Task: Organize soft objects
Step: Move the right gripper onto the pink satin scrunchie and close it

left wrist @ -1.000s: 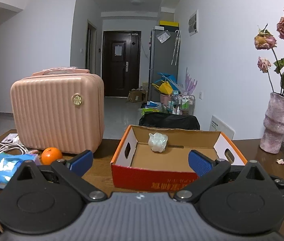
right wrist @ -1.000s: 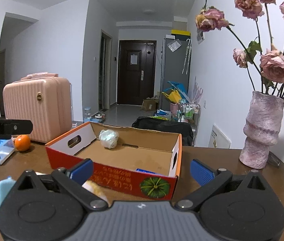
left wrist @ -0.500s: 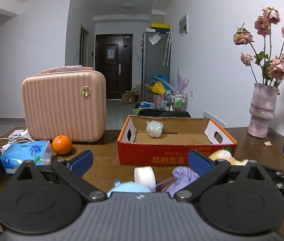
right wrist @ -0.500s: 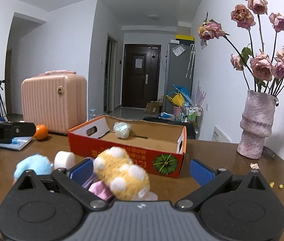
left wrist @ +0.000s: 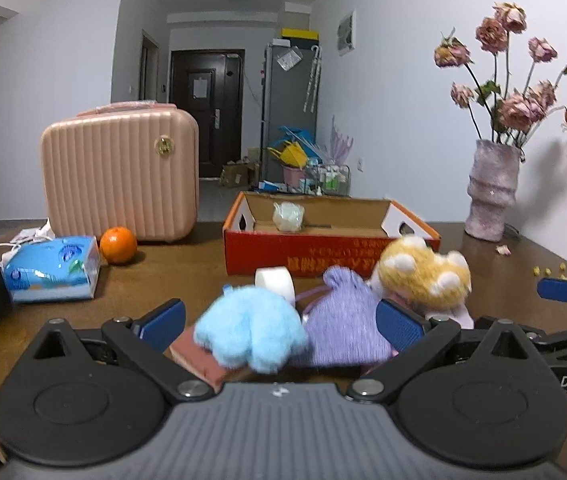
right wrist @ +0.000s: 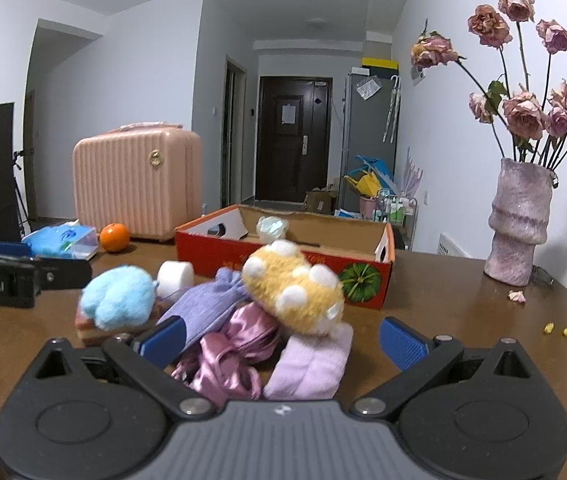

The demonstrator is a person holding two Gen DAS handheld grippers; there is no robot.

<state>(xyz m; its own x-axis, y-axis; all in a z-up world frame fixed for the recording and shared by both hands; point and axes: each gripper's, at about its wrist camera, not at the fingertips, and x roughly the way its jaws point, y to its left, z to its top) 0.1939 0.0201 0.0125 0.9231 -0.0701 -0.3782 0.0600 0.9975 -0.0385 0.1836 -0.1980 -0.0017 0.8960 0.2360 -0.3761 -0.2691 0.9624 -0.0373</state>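
A: L gripper [left wrist: 279, 318] fingers wide, holding nothing; blue plush [left wrist: 251, 334] lower centre between them.
B: We log R gripper [right wrist: 281, 338] wide too; yellow plush [right wrist: 293, 286] mid-frame, red box [right wrist: 283, 258] behind.

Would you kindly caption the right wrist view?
Open right gripper faces a soft-toy pile before the cardboard box.

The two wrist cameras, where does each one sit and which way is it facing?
Left wrist: on the left gripper, low over the table, facing the blue plush, the box beyond; own open fingers and the right gripper's tip show.
Right wrist: on the right gripper, facing the yellow plush; own open fingers show.
Shared: plushes, box, suitcase, vase.
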